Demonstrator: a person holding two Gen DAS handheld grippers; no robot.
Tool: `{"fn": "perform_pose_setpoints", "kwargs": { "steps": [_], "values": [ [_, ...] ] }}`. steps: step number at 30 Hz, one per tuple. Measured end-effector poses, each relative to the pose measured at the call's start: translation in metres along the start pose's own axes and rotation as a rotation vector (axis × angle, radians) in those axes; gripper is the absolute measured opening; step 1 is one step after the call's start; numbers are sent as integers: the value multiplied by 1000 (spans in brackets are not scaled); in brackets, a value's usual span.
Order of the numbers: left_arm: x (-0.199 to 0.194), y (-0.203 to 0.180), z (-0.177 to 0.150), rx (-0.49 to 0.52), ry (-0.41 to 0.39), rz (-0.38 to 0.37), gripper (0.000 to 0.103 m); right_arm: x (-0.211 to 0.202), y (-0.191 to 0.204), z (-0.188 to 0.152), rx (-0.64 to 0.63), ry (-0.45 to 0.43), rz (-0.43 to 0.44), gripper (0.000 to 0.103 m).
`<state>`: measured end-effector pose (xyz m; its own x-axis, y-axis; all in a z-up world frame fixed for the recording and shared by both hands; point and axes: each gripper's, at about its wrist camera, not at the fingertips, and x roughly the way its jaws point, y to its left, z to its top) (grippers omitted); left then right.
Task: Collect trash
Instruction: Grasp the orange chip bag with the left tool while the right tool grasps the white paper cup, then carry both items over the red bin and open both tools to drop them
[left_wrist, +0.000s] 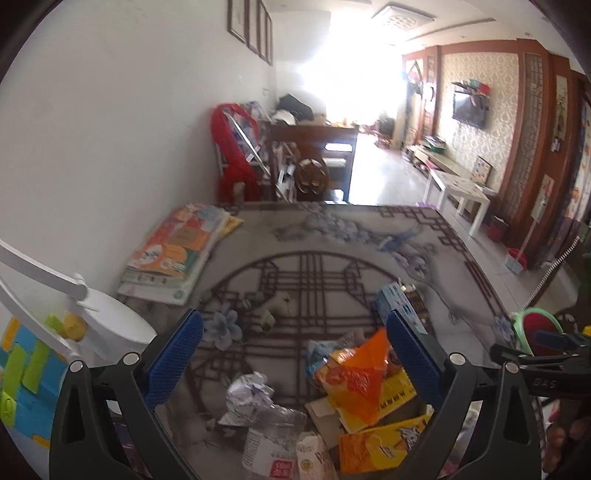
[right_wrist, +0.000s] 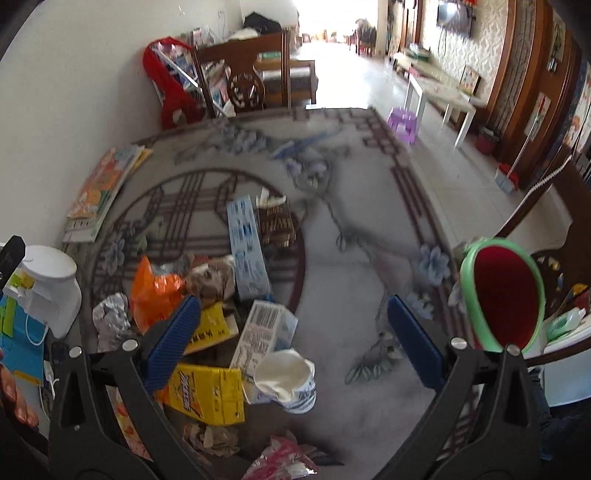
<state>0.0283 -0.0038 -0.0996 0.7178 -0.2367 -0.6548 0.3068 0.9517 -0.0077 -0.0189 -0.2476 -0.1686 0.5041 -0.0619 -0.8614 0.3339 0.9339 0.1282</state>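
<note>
Bare table (right_wrist: 369, 258) lies open in the middle and far end. The trash heap (right_wrist: 207, 317) crowds the near left, with the cup (right_wrist: 286, 380) at its edge. Books (right_wrist: 99, 192) and a white lamp base (right_wrist: 51, 284) line the wall side; the bin (right_wrist: 504, 295) stands at the right edge.

"DAS" embossed on black right tool (left_wrist: 546, 347) body; print on trash packaging too blurred to read.

A long room is seen, flooded by bright light from its far end. A white wall (left_wrist: 92, 129) with framed pictures (left_wrist: 251, 29) lies left; patterned wallpaper (left_wrist: 469, 81), wood panelling and a television (left_wrist: 470, 109) lie right. Pale floor tiles (right_wrist: 369, 66), a white low table (left_wrist: 461, 192) and a purple stool (right_wrist: 403, 123) are visible.
</note>
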Motion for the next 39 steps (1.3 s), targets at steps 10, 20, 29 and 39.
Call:
{"fn": "perform_pose_setpoints", "kwargs": {
  "steps": [10,20,29,39],
  "values": [
    [80,-29,-47,26,260,-171,79,53,-20,-56,37,185,72,97],
    [119,-52,-57,73,367,-220,19,64,-17,-57,44,190,135,54],
    [91,-41,-39,13,269,-237,2,20,-24,-34,64,46,149,54],
    [46,-62,-20,87,146,-239,2,-17,-48,-33,101,-55,99,54]
  ]
}}
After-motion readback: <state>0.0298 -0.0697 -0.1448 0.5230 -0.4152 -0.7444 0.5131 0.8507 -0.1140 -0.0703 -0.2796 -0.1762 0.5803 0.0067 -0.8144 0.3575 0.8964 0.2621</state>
